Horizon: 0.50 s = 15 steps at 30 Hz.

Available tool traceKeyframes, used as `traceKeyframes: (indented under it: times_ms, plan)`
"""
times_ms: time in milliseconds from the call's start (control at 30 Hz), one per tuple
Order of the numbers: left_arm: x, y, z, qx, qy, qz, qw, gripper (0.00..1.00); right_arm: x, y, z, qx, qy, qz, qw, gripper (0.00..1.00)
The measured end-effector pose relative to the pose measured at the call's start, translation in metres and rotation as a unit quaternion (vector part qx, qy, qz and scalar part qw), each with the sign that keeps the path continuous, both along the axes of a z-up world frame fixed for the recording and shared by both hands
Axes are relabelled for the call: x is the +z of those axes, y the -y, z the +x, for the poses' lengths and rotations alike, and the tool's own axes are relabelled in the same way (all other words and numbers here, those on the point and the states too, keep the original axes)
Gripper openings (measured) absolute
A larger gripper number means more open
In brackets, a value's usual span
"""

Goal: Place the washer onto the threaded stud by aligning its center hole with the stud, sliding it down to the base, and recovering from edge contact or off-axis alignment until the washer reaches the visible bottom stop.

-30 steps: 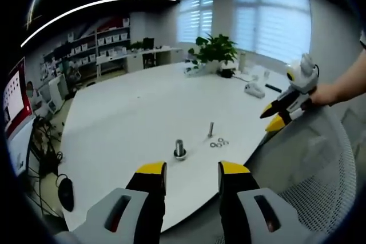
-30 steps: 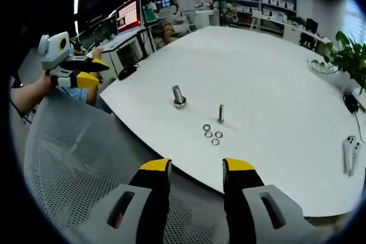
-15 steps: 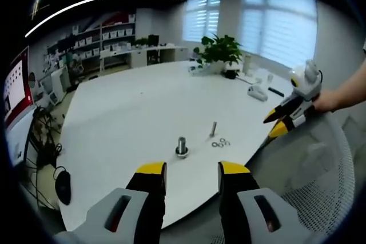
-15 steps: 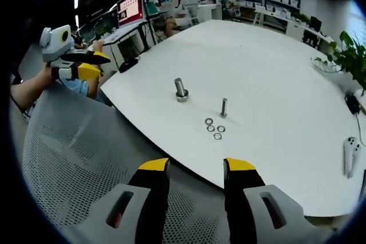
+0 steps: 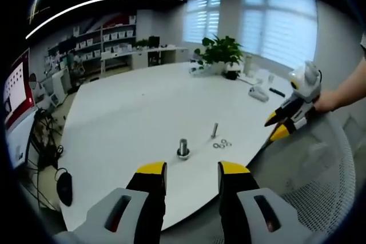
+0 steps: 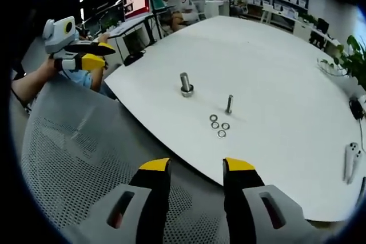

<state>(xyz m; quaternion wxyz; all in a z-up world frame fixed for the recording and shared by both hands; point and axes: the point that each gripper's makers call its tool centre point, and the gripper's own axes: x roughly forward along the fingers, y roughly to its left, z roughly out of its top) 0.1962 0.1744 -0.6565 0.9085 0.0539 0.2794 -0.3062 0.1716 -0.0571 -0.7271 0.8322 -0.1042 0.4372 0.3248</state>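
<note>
Washers (image 6: 218,126) lie loose in a cluster on the white worktop (image 6: 274,72), just beside the thin stud (image 6: 229,104); left gripper (image 5: 191,171) and right gripper (image 6: 196,167) hang back, spread, empty, ready for approach.

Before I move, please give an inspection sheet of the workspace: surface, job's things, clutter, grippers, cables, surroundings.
Surface: white table, mostly bare.
Job's things: four washers lying flat in a cluster; thin stud upright beside them, no washer on it; thicker stud upright, apart, with a wide ring at its base.
Clutter: white controller near the table's edge.
Grippers: left gripper and right gripper both open, empty, held off the table over a mesh chair.
Cables: tangle on the floor by the table.
Surroundings: plant, shelves, blinds, monitor.
</note>
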Motion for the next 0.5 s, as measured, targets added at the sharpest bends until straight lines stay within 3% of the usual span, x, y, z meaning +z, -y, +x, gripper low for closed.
traceKeyframes:
  times_ms: [233,500]
  plan:
    - [0.001,0.0,0.002,0.003,0.001,-0.002,1.0,0.33,-0.002,0.001,-0.001,0.001,-0.005,-0.007,1.0,0.38]
    - [0.0,0.001,0.002,0.0,0.01,0.016,0.9998,0.32,-0.015,0.0,-0.012,0.03,-0.04,-0.03,0.9983,0.41]
